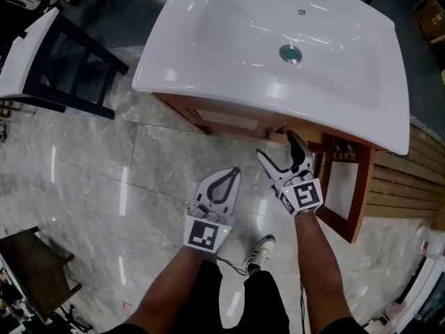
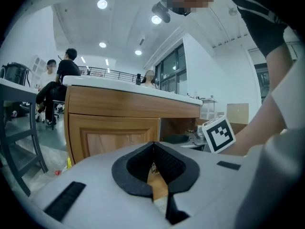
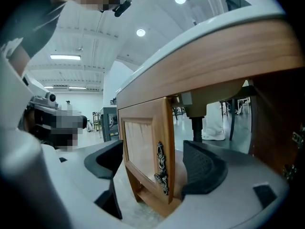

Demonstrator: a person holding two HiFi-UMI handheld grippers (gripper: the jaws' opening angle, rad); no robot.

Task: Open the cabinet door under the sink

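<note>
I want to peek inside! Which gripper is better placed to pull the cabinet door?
The right gripper: its open jaws sit either side of the cabinet door, by its metal handle. The left gripper is shut and farther back from it.

- Glossy grey marble floor (image 1: 90,172).
- Black-framed stand with a white top (image 1: 31,51), upper-left on the floor.
- Slatted wooden panel (image 1: 407,186) along the floor's right edge.
- Dark wooden stool (image 1: 31,256), lower-left corner.
</note>
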